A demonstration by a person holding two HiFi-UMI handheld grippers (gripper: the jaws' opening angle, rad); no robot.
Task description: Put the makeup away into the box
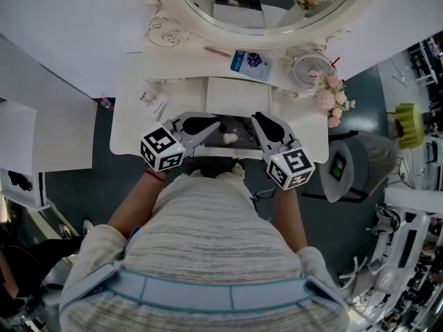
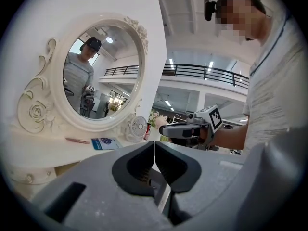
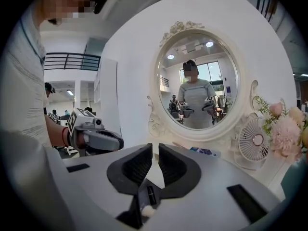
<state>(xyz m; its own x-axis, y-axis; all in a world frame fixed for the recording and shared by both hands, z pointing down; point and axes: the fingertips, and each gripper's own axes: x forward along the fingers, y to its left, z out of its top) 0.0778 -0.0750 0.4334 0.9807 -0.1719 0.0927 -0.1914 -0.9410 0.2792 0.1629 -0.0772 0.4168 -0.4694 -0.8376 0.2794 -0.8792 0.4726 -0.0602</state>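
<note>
A dark open box [image 1: 242, 122] sits at the front edge of the white vanity table [image 1: 131, 126], and a small pale pink-white makeup piece [image 1: 229, 139] lies in it. Both grippers hover level over the box and point toward the mirror. My left gripper [image 1: 216, 124] is over its left side; in the left gripper view its jaws [image 2: 154, 154] touch with nothing between them. Over the right side, my right gripper [image 1: 257, 120] shows a narrow empty gap [image 3: 155, 161]. Below it I see a black stick [image 3: 151, 195] and the pale piece [image 3: 147, 210].
An oval framed mirror [image 1: 266, 5] stands at the back. On the tabletop lie a blue packet [image 1: 250, 63], a thin pink stick [image 1: 218, 52] and a small card [image 1: 154, 102]. A white desk fan [image 1: 311, 68] and pink flowers [image 1: 331, 97] stand at the right.
</note>
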